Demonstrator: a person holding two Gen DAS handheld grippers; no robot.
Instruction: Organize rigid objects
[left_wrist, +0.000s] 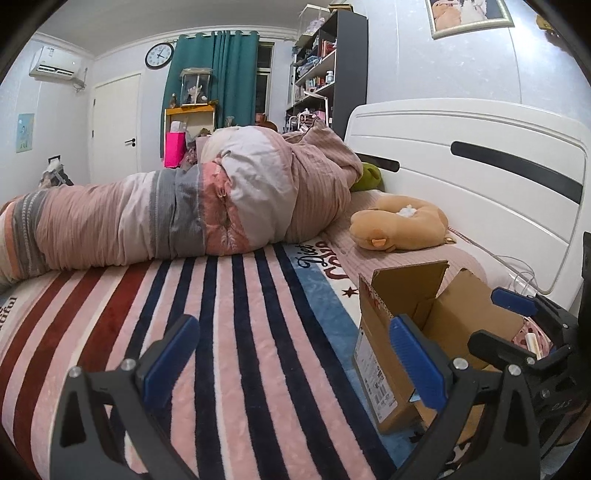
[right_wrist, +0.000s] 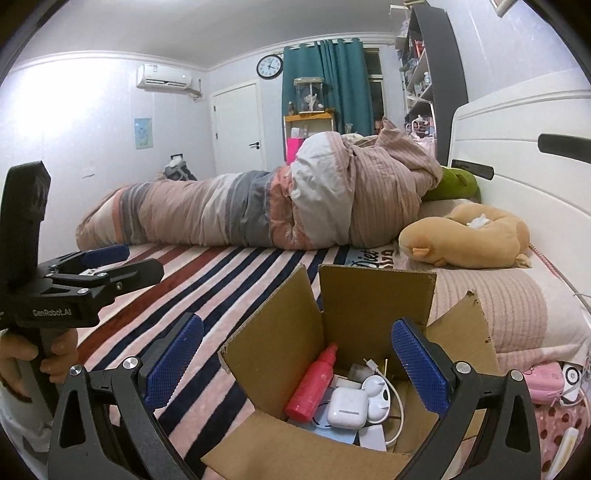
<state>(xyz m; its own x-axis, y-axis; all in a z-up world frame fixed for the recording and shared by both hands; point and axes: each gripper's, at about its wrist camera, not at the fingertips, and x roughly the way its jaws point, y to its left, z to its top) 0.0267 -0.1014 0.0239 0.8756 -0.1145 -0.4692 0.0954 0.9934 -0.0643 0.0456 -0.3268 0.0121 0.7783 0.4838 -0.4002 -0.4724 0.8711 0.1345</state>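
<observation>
Both tools gape empty: right tool (right_wrist: 297, 360) above the box (right_wrist: 373, 291), left tool (left_wrist: 295, 356) at its 9 o'clock. Risk: clipping a flap tips the bottle (right_wrist: 312, 382).

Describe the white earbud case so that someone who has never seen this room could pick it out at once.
On the striped bed blanket stands an open cardboard box, right under the right gripper. Inside, the earbud case lies beside a pink bottle. It is the closed, rounded white shell with a thin seam.
</observation>
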